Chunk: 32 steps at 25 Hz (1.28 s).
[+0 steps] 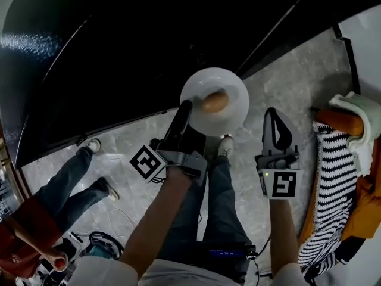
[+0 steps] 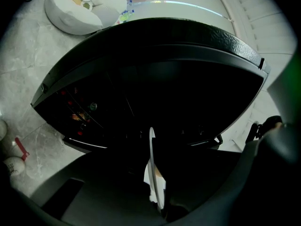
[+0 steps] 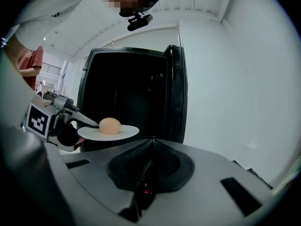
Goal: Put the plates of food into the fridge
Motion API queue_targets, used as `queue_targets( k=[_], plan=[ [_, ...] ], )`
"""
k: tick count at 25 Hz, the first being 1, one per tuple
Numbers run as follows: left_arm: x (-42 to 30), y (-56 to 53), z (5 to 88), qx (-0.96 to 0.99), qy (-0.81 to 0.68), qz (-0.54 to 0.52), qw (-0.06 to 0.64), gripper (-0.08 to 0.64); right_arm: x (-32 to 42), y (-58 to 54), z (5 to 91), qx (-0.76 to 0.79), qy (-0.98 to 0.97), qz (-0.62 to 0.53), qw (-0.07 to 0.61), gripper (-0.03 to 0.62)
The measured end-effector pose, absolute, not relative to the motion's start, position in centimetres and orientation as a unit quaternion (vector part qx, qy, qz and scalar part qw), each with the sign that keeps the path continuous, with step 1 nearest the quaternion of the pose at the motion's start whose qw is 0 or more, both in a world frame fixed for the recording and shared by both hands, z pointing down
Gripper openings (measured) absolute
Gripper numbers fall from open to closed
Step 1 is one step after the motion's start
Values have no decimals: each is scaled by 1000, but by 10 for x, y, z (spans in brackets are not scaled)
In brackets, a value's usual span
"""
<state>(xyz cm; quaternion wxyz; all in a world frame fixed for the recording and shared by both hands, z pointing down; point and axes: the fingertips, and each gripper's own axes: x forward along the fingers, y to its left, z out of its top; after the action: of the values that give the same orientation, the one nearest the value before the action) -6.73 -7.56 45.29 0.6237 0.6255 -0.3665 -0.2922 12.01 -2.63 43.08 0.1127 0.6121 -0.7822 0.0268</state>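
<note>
Right gripper view shows plate level, left tongs gripping rim.

fridge mouth: the fridge looks open and dark straight ahead of the plate, nothing between them
right side: door edge-on, then white wall
left: bystander's legs close by
floor right: striped fabric heap

The pale marbled floor carries the black fridge, a white sneaker planted before it, and a tangle of cables off to the left.
</note>
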Motion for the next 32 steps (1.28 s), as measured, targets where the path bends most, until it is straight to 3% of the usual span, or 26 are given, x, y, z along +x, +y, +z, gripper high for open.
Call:
queue_targets(
  k=[32],
  plan=[
    [-63, -120, 468, 602, -417, -311, 606, 17, 88, -48, 433, 584, -808, 46, 71, 9]
  ],
)
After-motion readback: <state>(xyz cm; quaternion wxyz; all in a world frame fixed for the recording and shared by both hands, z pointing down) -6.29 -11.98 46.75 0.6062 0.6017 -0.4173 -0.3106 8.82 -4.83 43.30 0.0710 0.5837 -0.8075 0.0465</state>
